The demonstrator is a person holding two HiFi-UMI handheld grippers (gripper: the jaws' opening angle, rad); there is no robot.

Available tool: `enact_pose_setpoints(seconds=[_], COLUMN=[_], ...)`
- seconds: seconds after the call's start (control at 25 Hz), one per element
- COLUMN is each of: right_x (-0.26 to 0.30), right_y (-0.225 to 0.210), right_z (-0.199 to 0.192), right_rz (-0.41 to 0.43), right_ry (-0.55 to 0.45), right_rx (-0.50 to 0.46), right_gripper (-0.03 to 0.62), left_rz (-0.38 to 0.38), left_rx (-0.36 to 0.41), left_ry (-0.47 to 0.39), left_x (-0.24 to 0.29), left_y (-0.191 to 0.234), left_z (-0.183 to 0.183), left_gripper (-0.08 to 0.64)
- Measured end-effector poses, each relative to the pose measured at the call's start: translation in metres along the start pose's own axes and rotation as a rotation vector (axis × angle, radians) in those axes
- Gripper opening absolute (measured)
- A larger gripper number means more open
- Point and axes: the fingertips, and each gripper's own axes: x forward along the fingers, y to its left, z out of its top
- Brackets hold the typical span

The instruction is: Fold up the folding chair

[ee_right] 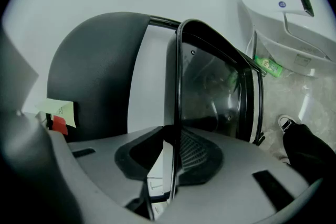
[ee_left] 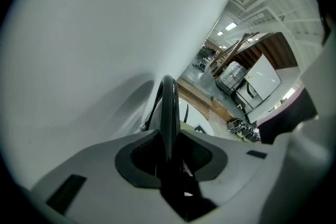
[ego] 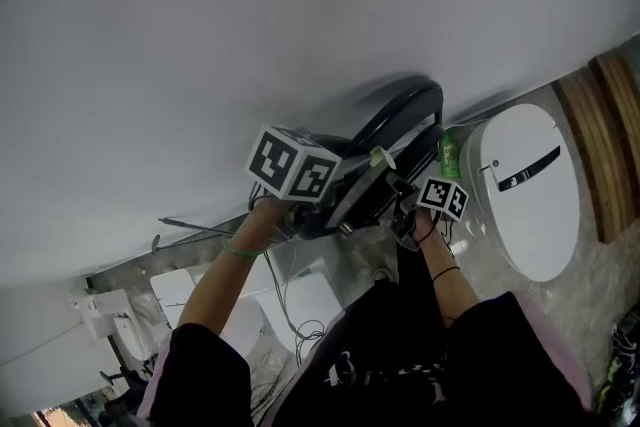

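Here, my left gripper (ee_left: 169, 152) is clamped on the chair's (ego: 400, 110) black tube (ee_left: 168, 107), which runs up between the jaws. My right gripper (ee_right: 173, 160) pinches the seat's (ee_right: 215, 86) thin edge (ee_right: 177, 86), jaws nearly together on it. The chair stands by the wall (ego: 250, 15), with the seat close to the backrest (ee_right: 94, 76). A white bin (ego: 525, 185) and a green bottle (ego: 449, 155) sit just to its right.

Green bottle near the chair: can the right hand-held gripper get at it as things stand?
Probably not yet. The right hand-held gripper is clamped on a thin edge of the folding chair, and the green bottle lies beyond that chair's black frame. It'd have to let go and go round the frame first.
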Motion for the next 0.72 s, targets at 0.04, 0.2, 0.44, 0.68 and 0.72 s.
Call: enact_pose_setpoints(seconds=[0.04,0.2,0.44,0.68,0.72], right_x=[-0.0001,0.0003,0.0011,0.0008,-0.0002], right_y=[-0.0002,-0.0013,0.0004,0.0027,-0.0001], right_z=[0.0000,0.0004,0.0010,-0.0028,-0.0038], right_rz=[0.001,0.007,0.012,0.006,0.005], right_ry=[0.002,0.005,0.002,0.071,0.081], right_rx=[-0.002,-0.004,-0.019,-0.103,-0.100], right_gripper=[0.081,0.081,0.081,0.081,0.082], left_rz=[0.006,0.074,0.039,0.019,0.022], left_rx=[-0.004,0.035,0.028,0.018,0.021], left_ry=[-0.009,-0.028,-0.022,-0.020,-0.021], left_x=[-0.0004,-0.0038,-0.0009,-0.0002,0.0015], left_y=[0.0013,0.0087,0.0067,0.0082,0.0093], left_z=[0.0012,0.0086,0.0046,0.0035,0.0023], left_gripper=[0.107,0.107,0.107,0.107,0.107])
